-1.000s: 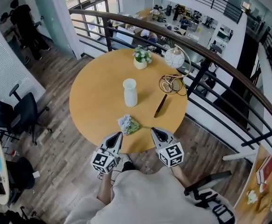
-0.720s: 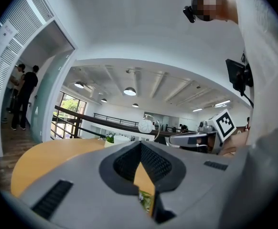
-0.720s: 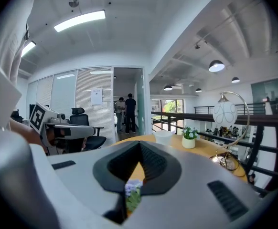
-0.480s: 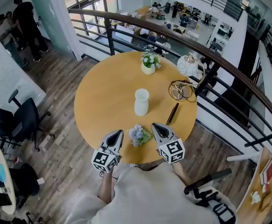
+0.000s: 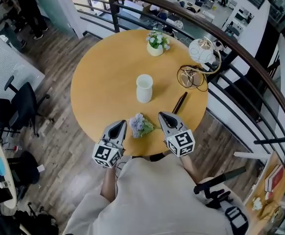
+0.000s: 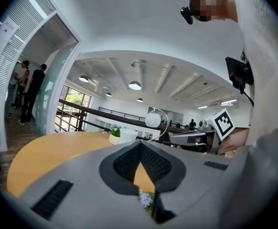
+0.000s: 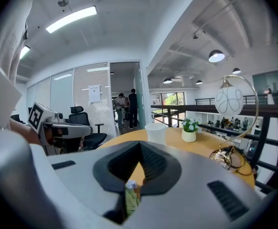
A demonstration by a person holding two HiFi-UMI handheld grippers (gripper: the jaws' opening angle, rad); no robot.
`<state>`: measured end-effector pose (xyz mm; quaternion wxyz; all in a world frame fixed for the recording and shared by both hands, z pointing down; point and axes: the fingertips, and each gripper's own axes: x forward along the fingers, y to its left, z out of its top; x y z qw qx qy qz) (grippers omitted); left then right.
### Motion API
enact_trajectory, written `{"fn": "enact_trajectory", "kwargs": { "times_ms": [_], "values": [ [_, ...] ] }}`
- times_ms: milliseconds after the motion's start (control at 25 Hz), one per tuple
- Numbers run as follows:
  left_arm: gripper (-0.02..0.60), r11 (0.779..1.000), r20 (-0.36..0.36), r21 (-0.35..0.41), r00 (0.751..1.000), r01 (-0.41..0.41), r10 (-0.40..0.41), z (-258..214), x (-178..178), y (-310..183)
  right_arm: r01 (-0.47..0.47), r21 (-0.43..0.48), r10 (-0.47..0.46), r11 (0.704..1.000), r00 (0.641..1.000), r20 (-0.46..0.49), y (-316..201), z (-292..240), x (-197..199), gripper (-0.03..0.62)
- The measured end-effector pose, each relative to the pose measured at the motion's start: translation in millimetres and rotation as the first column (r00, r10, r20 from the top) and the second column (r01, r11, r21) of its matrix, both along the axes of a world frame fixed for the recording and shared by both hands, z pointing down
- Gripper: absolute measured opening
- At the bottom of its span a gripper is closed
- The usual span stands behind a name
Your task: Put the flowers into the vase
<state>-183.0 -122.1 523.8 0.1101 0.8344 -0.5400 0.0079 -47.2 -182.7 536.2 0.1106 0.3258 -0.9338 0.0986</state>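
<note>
A white vase (image 5: 144,88) stands upright near the middle of the round wooden table (image 5: 98,72). A small bunch of pale lilac flowers (image 5: 141,125) with green leaves lies on the table near its front edge. My left gripper (image 5: 119,125) is just left of the bunch and my right gripper (image 5: 162,115) just right of it. Both are shut with nothing in them and point towards the vase. In the left gripper view the flowers (image 6: 145,199) show below the closed jaws and the vase (image 6: 128,135) beyond. The right gripper view shows the flowers (image 7: 131,194) and the vase (image 7: 155,131) likewise.
At the table's far side stand a small potted plant (image 5: 155,43) and a globe lamp (image 5: 201,50), with a coil of cable (image 5: 191,76) and a black pen (image 5: 179,102) to the right. A dark railing (image 5: 260,82) curves behind. Office chairs (image 5: 22,106) stand at left.
Both grippers have moved forward over the table's front edge, so the flowers now lie between their tips. Both stay shut.
</note>
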Motion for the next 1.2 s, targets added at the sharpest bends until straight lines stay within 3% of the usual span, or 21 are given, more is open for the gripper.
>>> {"fn": "enact_trajectory", "kwargs": {
  "times_ms": [280,680,800,840,880,960,1000,1040,1080,1200],
  "values": [
    [0.006,0.995,-0.022,-0.087,0.999,0.044,-0.046,21,7,16,0.037,-0.083,-0.039,0.996,0.999,-0.023,7,23,6,0.009],
    [0.006,0.978,-0.060,-0.208,0.997,0.032,-0.045,60,21,37,0.083,-0.230,-0.102,0.970,0.992,-0.071,42,72,11,0.009],
    [0.006,0.971,-0.078,-0.238,0.996,0.031,-0.051,69,25,42,0.153,-0.218,-0.194,0.964,0.963,-0.184,56,89,11,0.009],
    [0.006,0.969,-0.082,-0.245,0.995,0.031,-0.053,72,26,43,0.212,-0.182,-0.259,0.960,0.921,-0.292,63,98,10,0.009],
    [0.006,0.967,-0.086,-0.252,0.995,0.030,-0.053,75,27,44,0.295,-0.136,-0.324,0.946,0.837,-0.440,71,109,10,0.009],
    [0.006,0.965,-0.088,-0.262,0.995,0.028,-0.053,78,29,45,0.489,-0.077,-0.383,0.869,0.565,-0.731,86,139,14,0.009],
    [0.006,0.964,-0.089,-0.263,0.995,0.028,-0.054,78,29,44,0.556,-0.082,-0.381,0.827,0.448,-0.809,92,152,17,0.009],
    [0.006,0.964,-0.091,-0.263,0.994,0.031,-0.056,78,29,44,0.588,-0.100,-0.386,0.802,0.384,-0.839,96,162,18,0.009],
    [0.006,0.965,-0.092,-0.260,0.994,0.034,-0.060,77,28,43,0.595,-0.123,-0.404,0.794,0.367,-0.838,99,167,18,0.009],
    [0.006,0.967,-0.099,-0.252,0.992,0.047,-0.074,75,24,39,0.573,-0.156,-0.441,0.805,0.401,-0.803,99,169,15,0.009]
  ]
}}
